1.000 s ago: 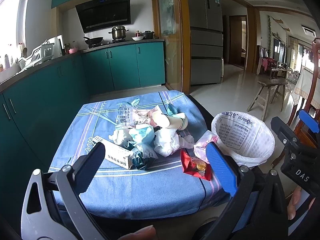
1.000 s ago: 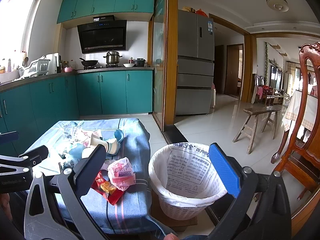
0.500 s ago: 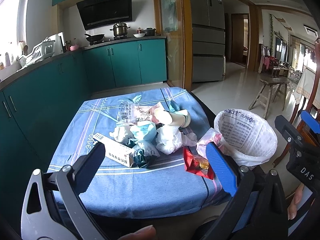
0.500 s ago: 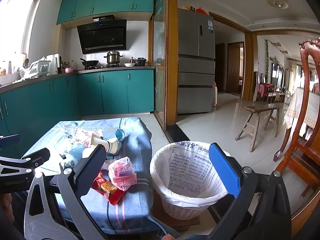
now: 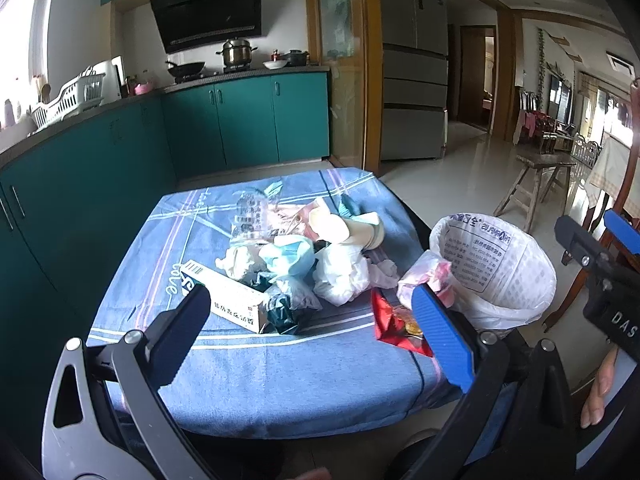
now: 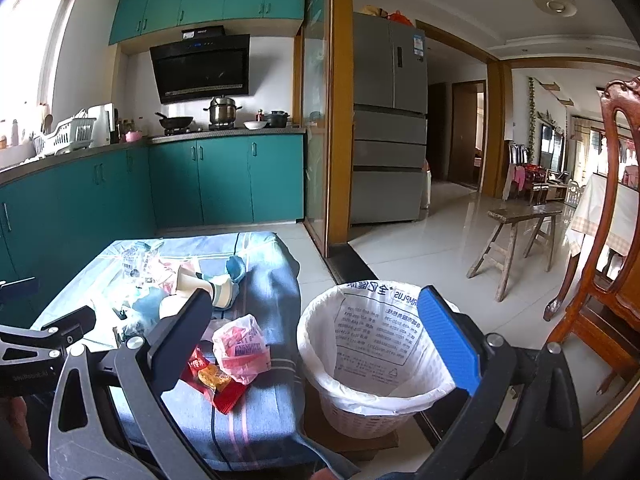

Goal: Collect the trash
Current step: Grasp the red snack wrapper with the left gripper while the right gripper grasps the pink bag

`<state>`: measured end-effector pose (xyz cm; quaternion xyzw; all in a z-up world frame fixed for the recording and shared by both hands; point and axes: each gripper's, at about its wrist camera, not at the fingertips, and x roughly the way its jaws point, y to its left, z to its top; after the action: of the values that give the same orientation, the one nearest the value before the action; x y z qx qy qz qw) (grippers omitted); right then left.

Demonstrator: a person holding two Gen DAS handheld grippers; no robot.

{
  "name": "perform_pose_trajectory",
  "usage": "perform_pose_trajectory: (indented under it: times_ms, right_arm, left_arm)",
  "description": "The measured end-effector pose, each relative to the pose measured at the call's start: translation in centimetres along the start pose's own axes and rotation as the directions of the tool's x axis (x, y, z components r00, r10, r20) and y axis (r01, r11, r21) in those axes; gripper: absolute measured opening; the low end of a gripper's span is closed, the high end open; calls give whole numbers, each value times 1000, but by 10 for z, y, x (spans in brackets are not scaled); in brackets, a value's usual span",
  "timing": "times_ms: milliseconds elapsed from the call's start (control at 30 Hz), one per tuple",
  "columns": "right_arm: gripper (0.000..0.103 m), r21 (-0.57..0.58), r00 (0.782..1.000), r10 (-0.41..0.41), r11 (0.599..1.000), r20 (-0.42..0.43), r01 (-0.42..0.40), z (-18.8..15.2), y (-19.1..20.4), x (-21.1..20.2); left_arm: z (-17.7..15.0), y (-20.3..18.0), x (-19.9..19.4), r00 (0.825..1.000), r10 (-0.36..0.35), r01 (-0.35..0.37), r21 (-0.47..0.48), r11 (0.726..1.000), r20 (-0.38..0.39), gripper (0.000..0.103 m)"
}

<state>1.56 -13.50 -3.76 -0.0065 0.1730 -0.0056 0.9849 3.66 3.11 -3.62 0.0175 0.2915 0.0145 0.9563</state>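
Note:
A pile of trash lies on a low table covered with a blue cloth [image 5: 256, 376]: a white carton [image 5: 226, 298], crumpled white tissue [image 5: 340, 274], a blue mask [image 5: 288, 256], paper cups [image 5: 344, 226], a red snack wrapper [image 5: 394, 326] and a pink plastic bag [image 6: 240, 348]. A white-lined bin [image 5: 496, 272] stands on the floor to the table's right; it also shows in the right wrist view [image 6: 376, 356]. My left gripper [image 5: 312, 334] is open and empty, short of the pile. My right gripper [image 6: 316, 336] is open and empty, near the bin's rim.
Teal kitchen cabinets [image 5: 100, 168] run along the left and back. A fridge [image 6: 388, 120] stands behind a glass partition. A wooden stool [image 6: 520, 236] and a wooden chair [image 6: 600, 280] stand on the tiled floor to the right.
Both grippers have moved slightly forward toward the table and bin; the left view has tilted down a little. Both stay open and empty.

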Motion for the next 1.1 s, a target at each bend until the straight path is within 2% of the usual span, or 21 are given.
perform_pose_trajectory:
  times_ms: [233,433,500,567,667,700,800,867,900,1000,1033,1067,1100]
  right_arm:
    - [100,-71,998,53,996,-29,-55,3,23,18]
    - [100,-127,992,107,985,-66,-115,25,41,55]
    - [91,-143,987,132,979,-92,-144,27,44,65]
    - [86,-161,983,144,974,-113,-161,21,45,70]
    - [73,-140,954,221,958,-200,-251,0,42,81]
    - [73,-112,933,258,950,-250,-292,-12,39,88]
    - [73,-98,913,259,948,-314,-303,-29,37,105]
    - [73,-97,893,270,941,-361,-324,-39,41,122]
    - [73,-91,884,272,940,-381,-328,-41,43,131]
    - [71,-70,862,288,936,-417,-346,-47,48,153]
    - [65,-68,859,290,935,-423,-349,-48,52,159]
    - [54,-59,850,301,931,-432,-360,-49,55,165]
    - [54,-56,849,307,929,-430,-365,-51,58,169]
  left_arm:
    - [1,26,25,1000,22,-24,-60,998,-21,99]
    - [25,65,56,997,77,-80,-112,990,-30,82]
    - [33,74,69,996,67,-74,-114,991,-61,74]
    - [38,79,79,996,15,-25,-121,992,-85,73]
    - [33,77,91,992,-66,54,-110,992,-111,73]
    - [29,73,95,989,-84,72,-97,993,-124,73]
    - [18,60,105,976,-135,126,-62,990,-171,74]
    - [11,56,108,969,-153,147,-44,988,-193,81]
    - [8,54,109,969,-153,150,-33,988,-194,86]
    - [0,46,109,971,-146,149,5,989,-187,89]
    - [-4,43,108,968,-163,169,16,985,-190,89]
    - [-8,37,107,961,-191,202,33,979,-200,89]
    - [-12,30,107,953,-219,235,54,971,-211,89]
